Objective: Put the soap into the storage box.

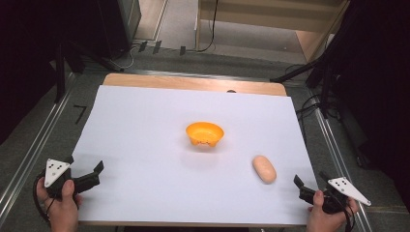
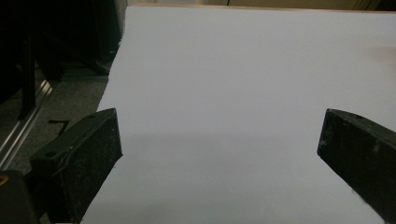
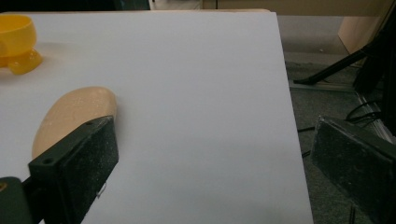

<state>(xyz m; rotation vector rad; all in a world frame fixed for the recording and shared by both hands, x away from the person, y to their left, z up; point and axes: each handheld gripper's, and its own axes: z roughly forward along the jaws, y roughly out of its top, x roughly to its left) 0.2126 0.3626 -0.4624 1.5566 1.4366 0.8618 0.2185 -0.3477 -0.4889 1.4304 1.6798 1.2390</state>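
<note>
Looking down on the white tabletop (image 1: 145, 125), we see 2 things: an orange bowl (image 1: 205, 134) near its centre and a tan, potato-like lump (image 1: 264, 169) toward the near right corner. Our right gripper (image 1: 303, 187) rests at that corner with jaws spread wide and empty; the lump lies just beyond its left jaw, apart from it. Our left gripper (image 1: 95, 174) sits at the near left corner, also agape, holding nothing.
</note>
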